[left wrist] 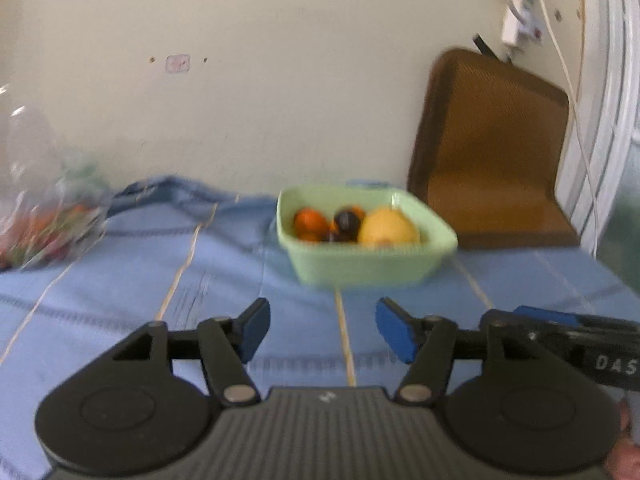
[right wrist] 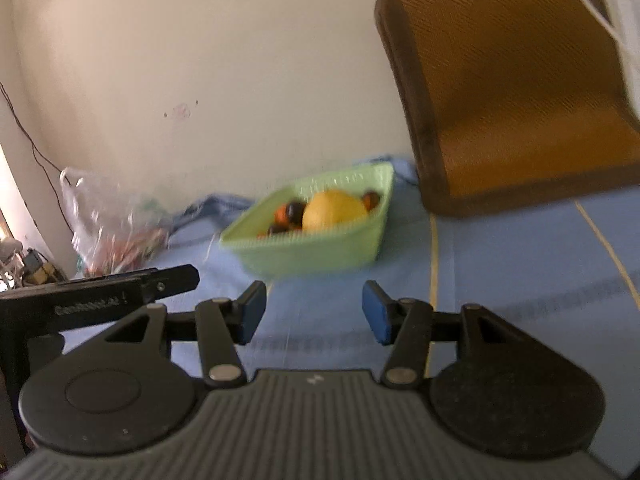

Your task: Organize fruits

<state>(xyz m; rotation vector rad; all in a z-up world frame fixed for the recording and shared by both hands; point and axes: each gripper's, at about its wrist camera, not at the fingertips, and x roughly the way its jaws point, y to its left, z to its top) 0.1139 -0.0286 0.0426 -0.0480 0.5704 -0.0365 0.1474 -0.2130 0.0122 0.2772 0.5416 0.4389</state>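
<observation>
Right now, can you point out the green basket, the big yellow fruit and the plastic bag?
green basket point(left wrist: 360, 268): left wrist view, on its front wall.
big yellow fruit point(left wrist: 388, 230): left wrist view, on the middle of its skin.
plastic bag point(right wrist: 108, 216): right wrist view, on its crinkled side.

We've got both wrist cams low over the blue cloth point(left wrist: 120, 280), facing the wall. Both catch the green basket point(left wrist: 360, 268), plastic bag point(right wrist: 112, 216) and brown chair back point(right wrist: 512, 92), fairly near.
</observation>
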